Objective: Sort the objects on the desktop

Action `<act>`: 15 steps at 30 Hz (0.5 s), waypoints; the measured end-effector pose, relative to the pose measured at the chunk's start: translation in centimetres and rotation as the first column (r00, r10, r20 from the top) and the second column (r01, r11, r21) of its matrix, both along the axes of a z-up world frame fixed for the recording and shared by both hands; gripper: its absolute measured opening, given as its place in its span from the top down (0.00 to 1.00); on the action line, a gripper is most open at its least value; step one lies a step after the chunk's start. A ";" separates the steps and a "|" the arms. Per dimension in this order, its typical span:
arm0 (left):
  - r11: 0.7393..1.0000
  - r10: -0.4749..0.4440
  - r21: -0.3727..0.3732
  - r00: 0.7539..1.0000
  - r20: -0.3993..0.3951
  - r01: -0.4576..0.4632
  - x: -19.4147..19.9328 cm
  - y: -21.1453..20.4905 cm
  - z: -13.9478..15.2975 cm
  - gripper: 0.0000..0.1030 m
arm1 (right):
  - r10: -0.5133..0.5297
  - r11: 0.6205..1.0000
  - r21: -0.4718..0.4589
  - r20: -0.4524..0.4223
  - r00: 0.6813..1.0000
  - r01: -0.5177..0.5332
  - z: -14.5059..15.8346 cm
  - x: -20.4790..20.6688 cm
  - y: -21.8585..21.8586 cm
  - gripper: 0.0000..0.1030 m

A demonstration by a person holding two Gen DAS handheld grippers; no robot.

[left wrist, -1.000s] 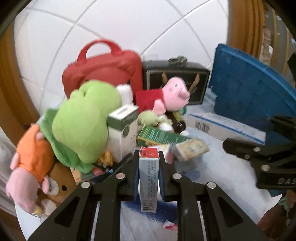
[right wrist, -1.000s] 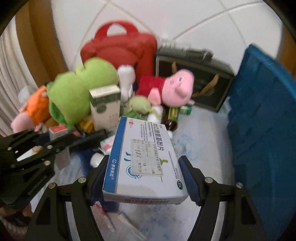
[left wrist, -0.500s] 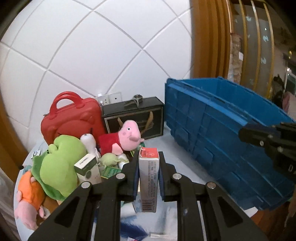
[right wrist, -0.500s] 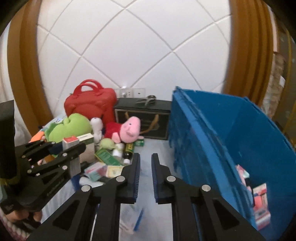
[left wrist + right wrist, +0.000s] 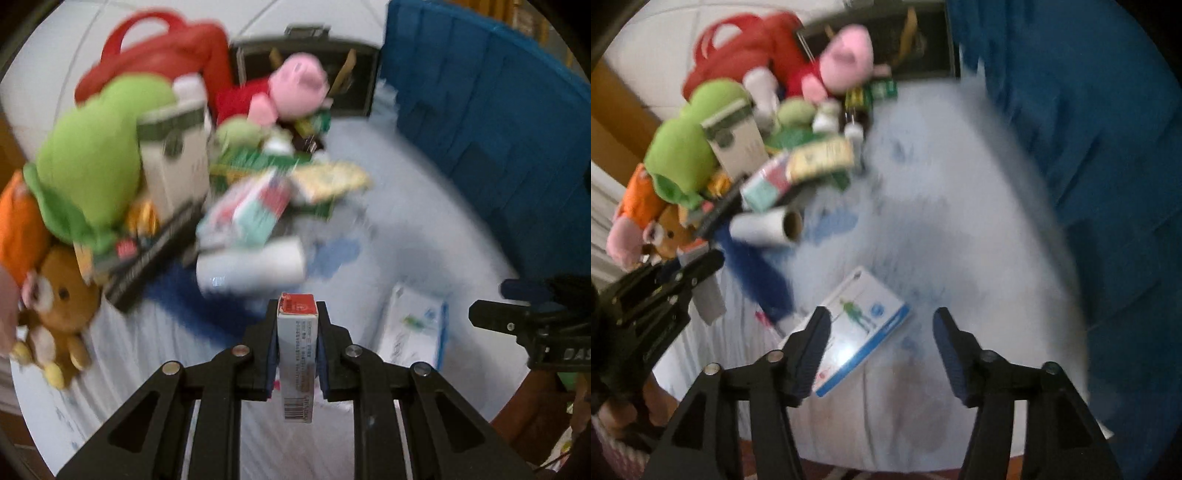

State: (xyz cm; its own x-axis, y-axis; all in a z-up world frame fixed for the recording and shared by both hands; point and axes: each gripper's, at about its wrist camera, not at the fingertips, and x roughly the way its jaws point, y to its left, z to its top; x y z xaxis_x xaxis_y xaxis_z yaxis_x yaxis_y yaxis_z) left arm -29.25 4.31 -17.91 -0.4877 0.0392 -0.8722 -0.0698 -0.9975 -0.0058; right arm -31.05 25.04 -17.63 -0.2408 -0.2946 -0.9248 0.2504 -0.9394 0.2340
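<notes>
My left gripper (image 5: 297, 314) is shut on a narrow white box with a red top (image 5: 296, 347) and holds it upright above the table. My right gripper (image 5: 881, 325) is open and empty, low over a flat blue-and-white medicine box (image 5: 860, 328) that lies on the pale tablecloth (image 5: 942, 229). The same box shows in the left wrist view (image 5: 413, 325), left of the right gripper (image 5: 524, 325). The left gripper (image 5: 683, 277) also shows in the right wrist view, at the left edge.
A blue crate (image 5: 1100, 147) stands along the right side. A pile at the back left holds a green plush (image 5: 88, 158), a pink pig plush (image 5: 295, 88), a red bag (image 5: 159, 48), a brown bear (image 5: 55, 302), a white roll (image 5: 251, 266) and several small boxes. Both views are blurred.
Both grippers have dropped from a high, far view to low over the table. The right gripper, shut and empty half a second ago, has opened. The left still holds its box.
</notes>
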 end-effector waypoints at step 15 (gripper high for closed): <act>0.999 -0.039 0.021 0.997 0.066 0.038 -1.2 -2.7 -4.4 0.84 | -0.211 0.977 0.038 0.259 0.943 0.208 -8.3 -1.3 -4.7 0.01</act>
